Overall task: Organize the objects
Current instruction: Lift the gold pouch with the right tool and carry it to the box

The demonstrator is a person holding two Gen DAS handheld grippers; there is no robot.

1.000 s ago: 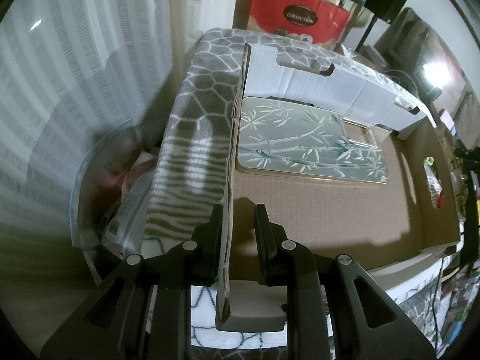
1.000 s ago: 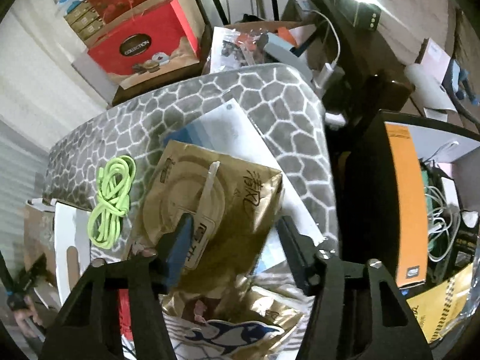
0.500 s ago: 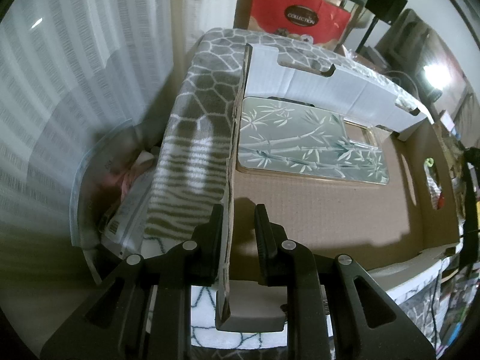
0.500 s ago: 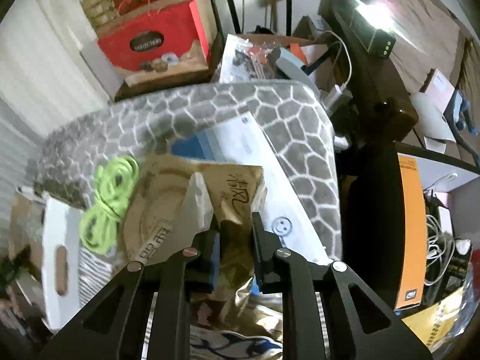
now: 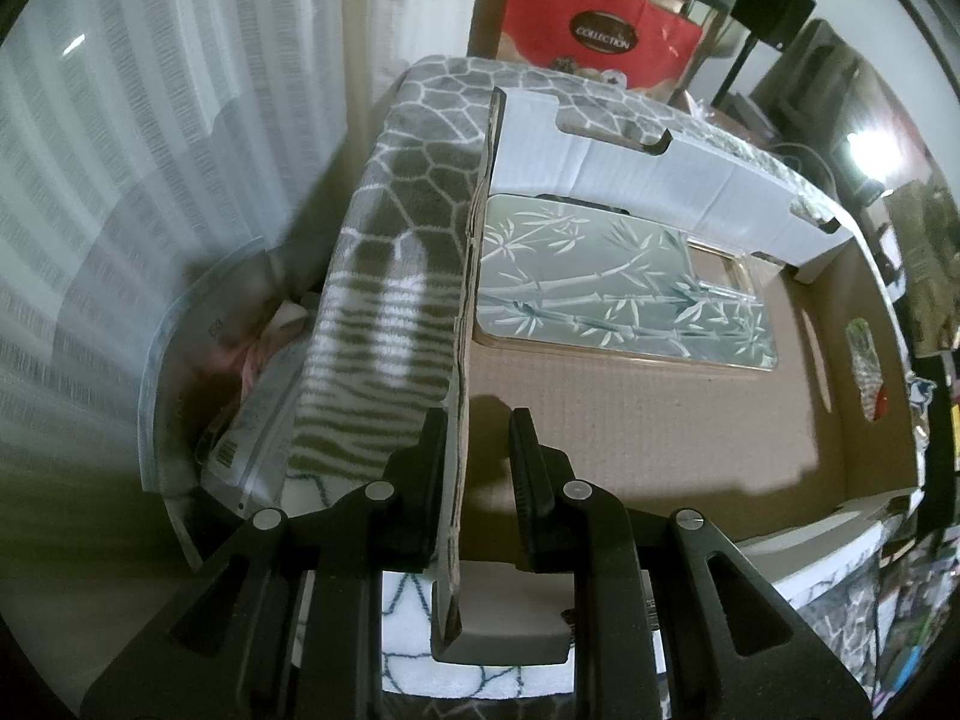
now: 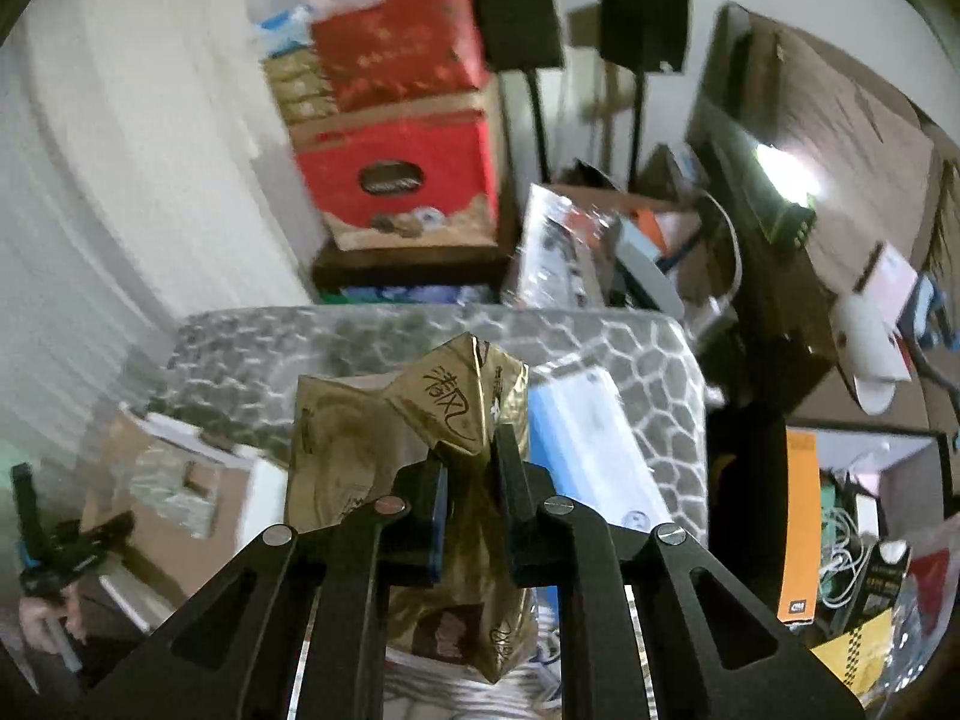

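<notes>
Our left gripper [image 5: 477, 450] is clamped on the near wall of the one cardboard box [image 5: 630, 420], at lower centre. Our right gripper [image 6: 469, 468] pinches the single gold packet [image 6: 384, 438] at mid-frame; its lower end is cut off behind the fingers. One bamboo-patterned tray [image 5: 618, 294] lies inside the box, its far right corner hidden by the white flap [image 5: 636, 180], and motion blurs the right view's two red boxes [image 6: 396, 174].

Box on the patterned blanket, stacked boxes behind

In the cardboard box [image 5: 660, 420] a bamboo-print tray [image 5: 612, 294] lies toward the far wall; the blanket [image 5: 390, 300] spreads left of it, gift boxes [image 5: 600, 42] behind, a plastic bin [image 5: 198, 360] further left.
</notes>
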